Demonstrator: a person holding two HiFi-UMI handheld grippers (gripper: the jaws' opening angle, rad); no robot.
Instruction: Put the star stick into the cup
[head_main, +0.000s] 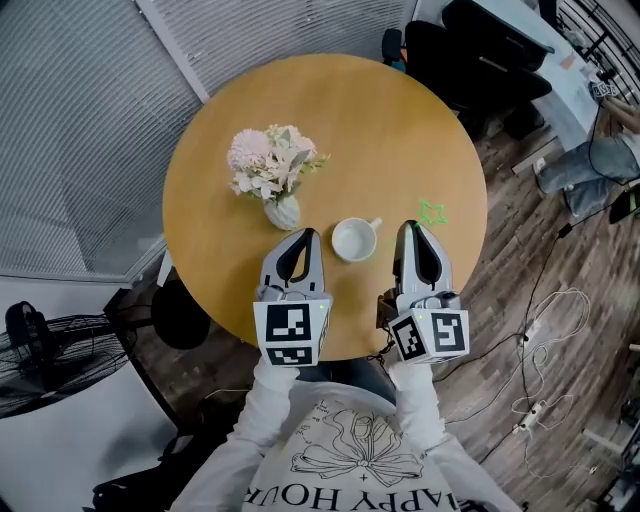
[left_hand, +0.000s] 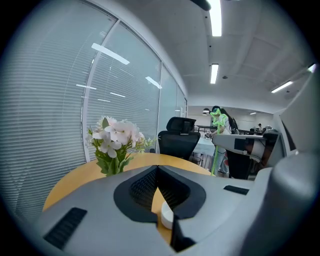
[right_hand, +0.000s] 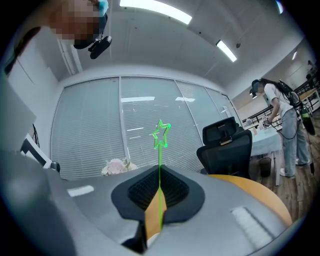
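One round table (head_main: 400, 130) here. On it I count one white cup (head_main: 353, 240), one vase of pale flowers (head_main: 270, 165) just left of the cup, and one green star stick (head_main: 432, 212) right of the cup. There are two grippers, the left gripper (head_main: 308, 233) and the right gripper (head_main: 412, 226), each with two jaws. One fan (head_main: 40, 350) stands far left of the cup.

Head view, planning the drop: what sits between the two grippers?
The white cup stands between the left gripper and the right gripper holding the star stick, seen in the head view.
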